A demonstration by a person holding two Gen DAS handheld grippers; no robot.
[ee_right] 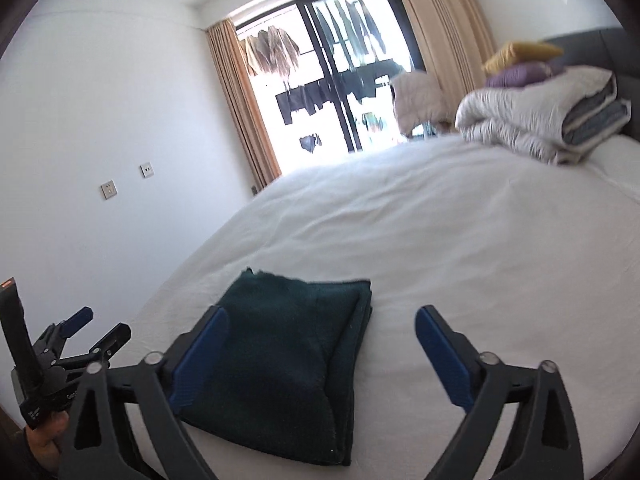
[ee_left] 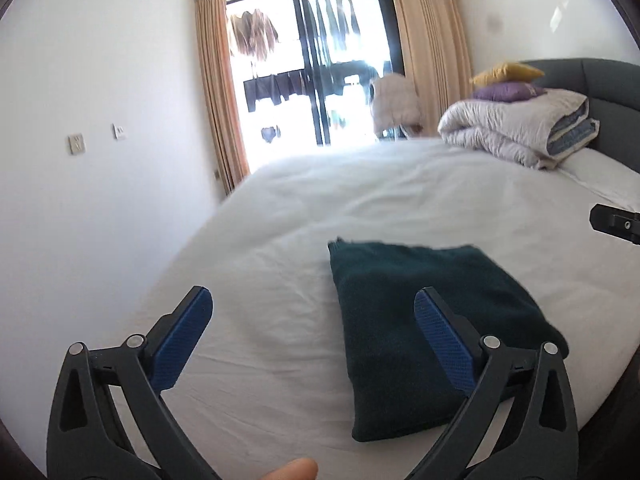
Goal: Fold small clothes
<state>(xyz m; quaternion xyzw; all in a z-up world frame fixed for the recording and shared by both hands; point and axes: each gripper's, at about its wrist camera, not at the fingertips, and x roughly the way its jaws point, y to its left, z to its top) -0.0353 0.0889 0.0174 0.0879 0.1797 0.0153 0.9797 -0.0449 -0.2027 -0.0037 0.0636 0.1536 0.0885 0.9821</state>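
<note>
Both grippers wide apart, empty: left gripper (ee_left: 314, 322), right gripper (ee_right: 322, 334). Folded cloth (ee_right: 288, 364) lies just ahead on bed (ee_right: 460, 240). Pinch all layers at edge, lift evenly.

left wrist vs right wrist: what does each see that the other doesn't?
Left wrist only: a fingertip at the bottom edge, and just a sliver of the right gripper.
Right wrist only: the whole left gripper, open, and the folded layers along the dark green garment edge.
Both: the garment folded on the white bed, folded duvet, two pillows, curtained balcony door.
</note>
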